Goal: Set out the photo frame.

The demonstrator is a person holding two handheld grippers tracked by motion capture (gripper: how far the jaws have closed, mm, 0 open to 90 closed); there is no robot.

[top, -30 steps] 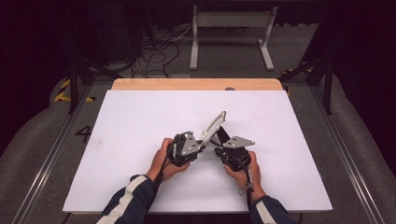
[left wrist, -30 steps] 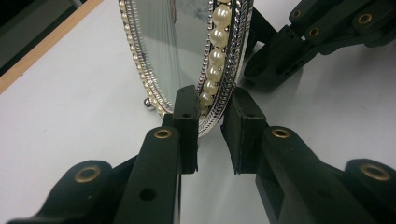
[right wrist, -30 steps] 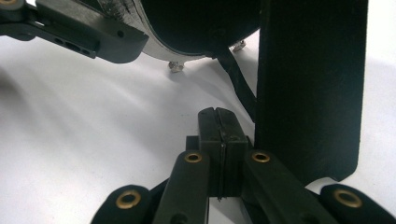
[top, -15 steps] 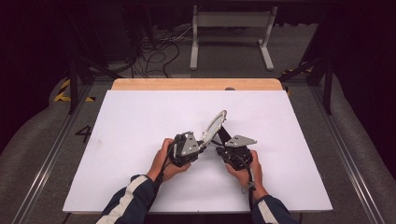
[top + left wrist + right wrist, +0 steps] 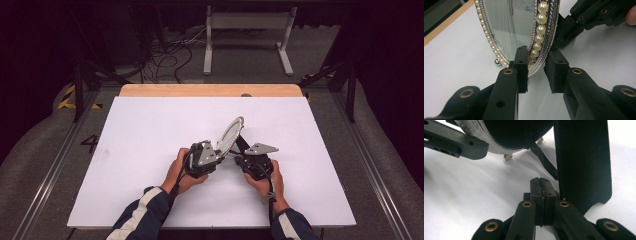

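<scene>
Oval mirror (image 5: 230, 134): it stood propped on the white table (image 5: 150, 130), near the middle and just ahead of your two hands, tilted back on its black easel stand (image 5: 584, 162).
Frame: silver, with a row of pearl beads (image 5: 539, 30) round the glass and small ball feet (image 5: 508, 157) resting on the table.
Left gripper (image 5: 536, 72): you had it at the mirror's lower rim, one jaw in front of the glass and the other behind the frame. The jaws had just been opening a little, and a gap showed between the rear jaw and the frame, so the mirror was between them but not clamped. In the high view this gripper (image 5: 216, 155) sat just left of the mirror's base.
Right gripper (image 5: 541, 192): you kept its jaws pressed together with nothing between them, the tips just beside the edge of the easel stand. From above it (image 5: 245, 159) lay right of the mirror's base, behind the frame.
Strap: a thin black strap (image 5: 544, 160) ran from the mirror's dark back down to the stand.
Hands: both rested low on the table, close together, with the mirror's base between the two grippers.
</scene>
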